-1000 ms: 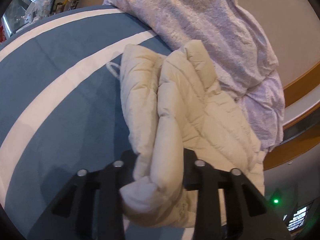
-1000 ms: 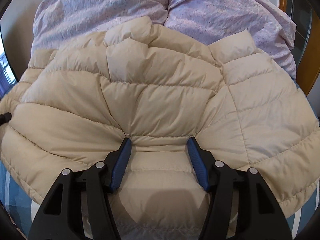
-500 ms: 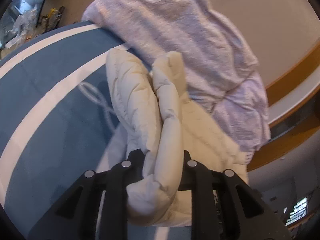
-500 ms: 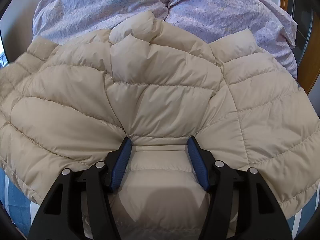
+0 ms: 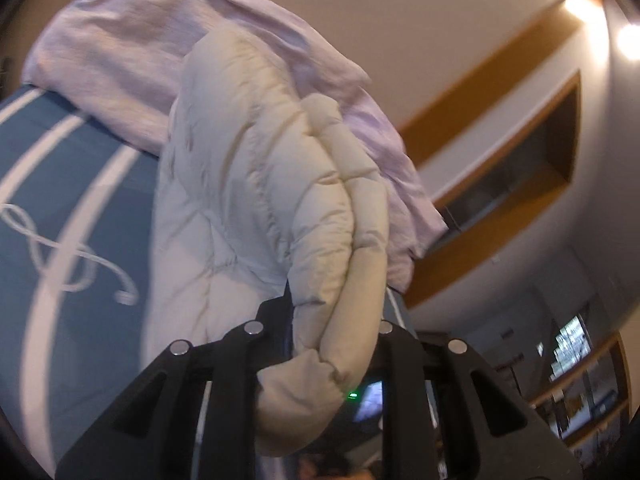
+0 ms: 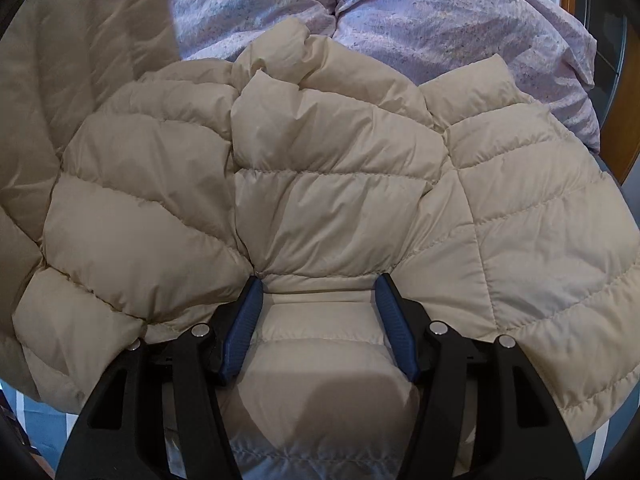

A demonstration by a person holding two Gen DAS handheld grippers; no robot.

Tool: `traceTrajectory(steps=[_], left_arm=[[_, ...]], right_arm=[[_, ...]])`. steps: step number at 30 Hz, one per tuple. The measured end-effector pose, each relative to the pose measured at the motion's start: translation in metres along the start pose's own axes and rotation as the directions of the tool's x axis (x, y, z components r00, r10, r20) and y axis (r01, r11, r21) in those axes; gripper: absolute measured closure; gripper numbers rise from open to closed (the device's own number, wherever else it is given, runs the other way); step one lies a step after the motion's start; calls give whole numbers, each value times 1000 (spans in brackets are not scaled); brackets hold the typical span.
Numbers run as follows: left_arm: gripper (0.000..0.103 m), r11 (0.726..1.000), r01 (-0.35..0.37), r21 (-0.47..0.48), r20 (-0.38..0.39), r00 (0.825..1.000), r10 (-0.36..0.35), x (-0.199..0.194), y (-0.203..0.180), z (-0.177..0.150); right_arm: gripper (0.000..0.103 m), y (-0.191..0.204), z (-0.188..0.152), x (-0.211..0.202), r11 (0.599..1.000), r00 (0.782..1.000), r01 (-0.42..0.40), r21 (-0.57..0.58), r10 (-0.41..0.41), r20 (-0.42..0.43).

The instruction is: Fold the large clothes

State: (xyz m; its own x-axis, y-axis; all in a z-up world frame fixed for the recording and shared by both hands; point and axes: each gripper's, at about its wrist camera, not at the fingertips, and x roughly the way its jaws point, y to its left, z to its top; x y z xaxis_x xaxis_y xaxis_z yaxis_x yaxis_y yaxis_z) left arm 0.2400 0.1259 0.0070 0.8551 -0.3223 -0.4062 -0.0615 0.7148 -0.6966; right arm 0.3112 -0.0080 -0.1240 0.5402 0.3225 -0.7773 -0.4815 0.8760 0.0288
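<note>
A cream quilted puffer jacket (image 6: 328, 208) lies spread on the bed. My right gripper (image 6: 318, 284) presses its blue-padded fingers (image 6: 244, 320) down on the jacket's middle, with a flat band of fabric between them. My left gripper (image 5: 332, 304) is shut on a bunched sleeve or edge of the same jacket (image 5: 256, 168) and holds it lifted above the bed. That lifted part also shows at the left of the right wrist view (image 6: 60, 80).
A lilac duvet (image 6: 440, 20) is heaped at the far side of the bed, behind the jacket. The blue bedspread with white stripes (image 5: 60, 208) lies to the left. A wall with wooden trim (image 5: 492, 64) rises beyond the bed.
My left gripper has lifted the held jacket part and swung it to the right, over the jacket body. It now enters the right wrist view at left. My right gripper has not moved.
</note>
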Motion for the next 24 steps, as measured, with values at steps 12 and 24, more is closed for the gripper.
traceTrajectory(steps=[12, 24], left_arm=[[84, 997, 77, -33, -139, 987, -81, 79, -30, -37], [83, 994, 73, -76, -200, 976, -87, 117, -31, -55]], right_arm=[[42, -12, 0, -1, 998, 999, -46, 44, 46, 9], [43, -36, -2, -13, 988, 993, -112, 104, 110, 31]])
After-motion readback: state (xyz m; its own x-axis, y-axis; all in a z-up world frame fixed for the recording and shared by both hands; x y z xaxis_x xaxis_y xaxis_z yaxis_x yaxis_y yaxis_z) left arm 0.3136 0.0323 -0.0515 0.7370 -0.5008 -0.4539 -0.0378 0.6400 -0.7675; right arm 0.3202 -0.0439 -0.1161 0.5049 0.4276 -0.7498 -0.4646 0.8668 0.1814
